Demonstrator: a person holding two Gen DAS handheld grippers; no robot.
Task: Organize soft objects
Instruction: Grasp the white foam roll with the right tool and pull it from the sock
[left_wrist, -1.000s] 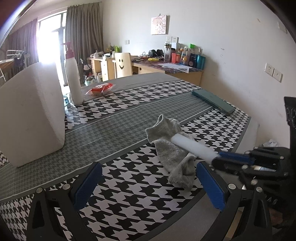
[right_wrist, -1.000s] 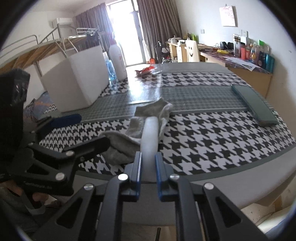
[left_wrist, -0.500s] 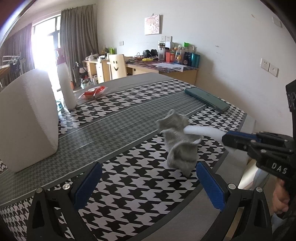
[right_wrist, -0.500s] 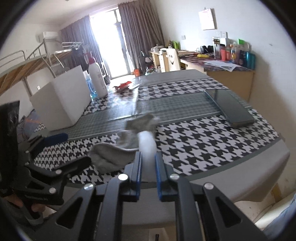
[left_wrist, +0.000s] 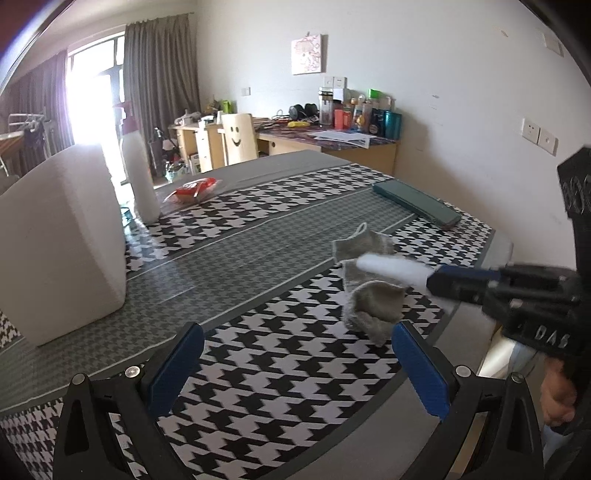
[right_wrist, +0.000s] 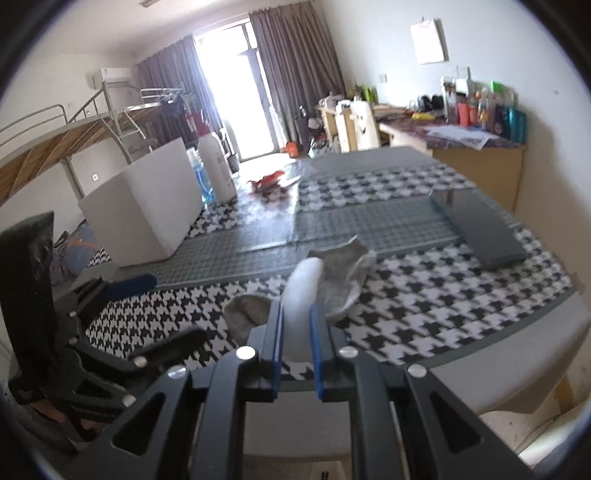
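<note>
A grey sock (left_wrist: 369, 288) hangs limp over a white rod (left_wrist: 391, 266), lifted off the houndstooth-patterned surface (left_wrist: 258, 369) near its front right part. The sock drapes on both sides of the rod, one end bunched low and close to the cloth, the other end raised toward the far side. The right claw (right_wrist: 297, 332) is clamped narrow on the near end of the white rod, its blue pads pressing the rod from both sides. In the left wrist view this claw comes in from the right edge, with part of a person's hand (left_wrist: 557, 391) below it.

The left claw (left_wrist: 295, 365) stands wide, nothing between its blue pads (left_wrist: 173, 369), low over the front of the surface and just beside the hanging sock.

Farther back on the right lies a flat dark green case (left_wrist: 417, 203). On the left stands a large white block (left_wrist: 59, 243), with a tall white pump bottle (left_wrist: 138, 173) behind it and a red packet (left_wrist: 194, 188) near the bottle. A blue liquid bottle (right_wrist: 201, 181) shows beside the pump bottle in the right wrist view. Beyond the surface are a cluttered wooden desk (left_wrist: 362, 151), a chair with a smiley face (left_wrist: 238, 136), grey curtains (left_wrist: 162, 85) and a bright window (left_wrist: 92, 103).
</note>
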